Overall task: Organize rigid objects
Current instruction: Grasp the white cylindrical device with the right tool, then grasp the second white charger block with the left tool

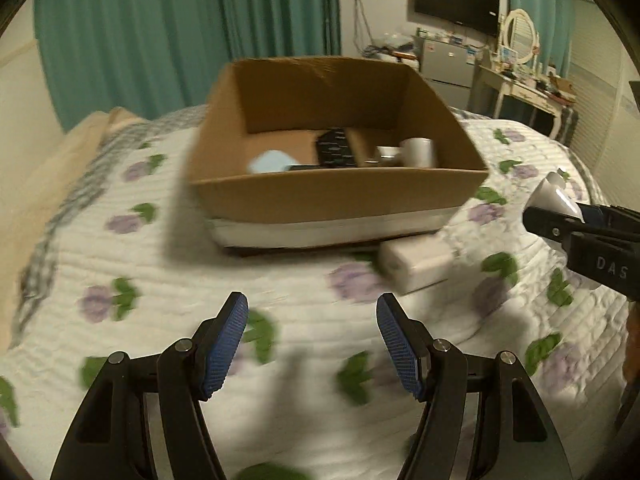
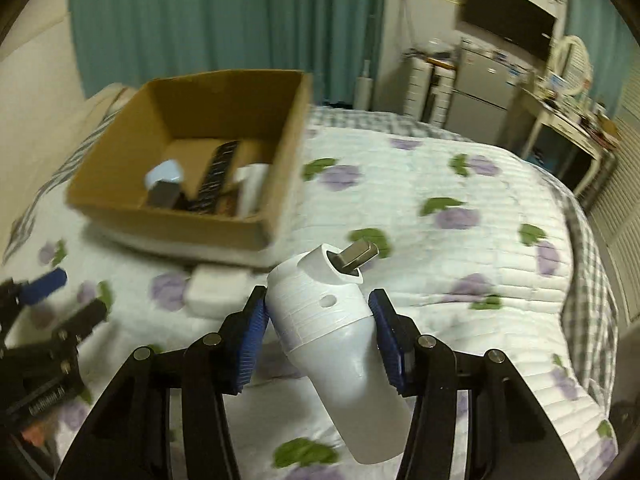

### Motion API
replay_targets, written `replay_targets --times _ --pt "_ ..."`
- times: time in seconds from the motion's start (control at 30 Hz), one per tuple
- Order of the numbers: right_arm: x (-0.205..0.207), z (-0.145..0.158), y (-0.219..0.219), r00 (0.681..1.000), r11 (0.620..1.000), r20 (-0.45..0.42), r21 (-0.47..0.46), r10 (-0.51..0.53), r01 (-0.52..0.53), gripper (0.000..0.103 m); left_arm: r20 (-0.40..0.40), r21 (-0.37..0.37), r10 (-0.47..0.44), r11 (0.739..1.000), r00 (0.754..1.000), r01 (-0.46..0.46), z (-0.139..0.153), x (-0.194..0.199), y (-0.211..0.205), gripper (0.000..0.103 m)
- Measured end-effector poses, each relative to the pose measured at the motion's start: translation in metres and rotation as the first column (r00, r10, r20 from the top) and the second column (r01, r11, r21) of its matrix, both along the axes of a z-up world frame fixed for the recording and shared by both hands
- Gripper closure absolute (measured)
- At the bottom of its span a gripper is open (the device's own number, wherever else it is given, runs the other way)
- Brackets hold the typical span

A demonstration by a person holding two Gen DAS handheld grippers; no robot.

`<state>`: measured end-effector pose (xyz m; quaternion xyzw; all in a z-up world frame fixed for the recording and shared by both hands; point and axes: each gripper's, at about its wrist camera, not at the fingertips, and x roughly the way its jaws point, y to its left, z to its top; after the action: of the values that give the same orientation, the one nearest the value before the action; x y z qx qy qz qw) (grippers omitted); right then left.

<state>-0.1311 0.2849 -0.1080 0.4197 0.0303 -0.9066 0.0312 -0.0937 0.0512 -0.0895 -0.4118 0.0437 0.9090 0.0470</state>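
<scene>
An open cardboard box stands on the flowered bed quilt. It holds a black flat item, a light blue item and white cups. A white rectangular block lies on the quilt just in front of the box. My left gripper is open and empty, above the quilt short of the block. My right gripper is shut on a white plastic bottle-shaped device with a metal nozzle, held above the quilt; it also shows at the right edge of the left wrist view.
Teal curtains hang behind the bed. A dressing table, a small fridge and a wall television stand at the far right. The left gripper shows at the left of the right wrist view.
</scene>
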Motion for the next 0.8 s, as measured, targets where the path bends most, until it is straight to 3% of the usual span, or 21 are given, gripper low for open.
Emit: replay_targets --times 0.4,0.63,0.8 --pt "-0.027 -0.035 0.024 0.993 0.991 0.073 -0.095 -0.088 0.095 0.052 0.102 0.087 -0.056 0.995 0.993 0.047 -0.039 -0.048 0.075 0.033" --pt "-0.029 -0.037 0.028 0.992 0.988 0.074 -0.11 -0.098 0.106 0.052 0.169 0.062 -0.022 0.998 0.985 0.012 -0.055 -0.071 0.09 0.03" --pt "-0.029 -0.037 0.026 0.992 0.987 0.075 -0.111 -0.104 0.112 0.052 0.167 0.006 0.008 1.0 0.986 -0.009 -0.059 -0.08 0.097 0.026"
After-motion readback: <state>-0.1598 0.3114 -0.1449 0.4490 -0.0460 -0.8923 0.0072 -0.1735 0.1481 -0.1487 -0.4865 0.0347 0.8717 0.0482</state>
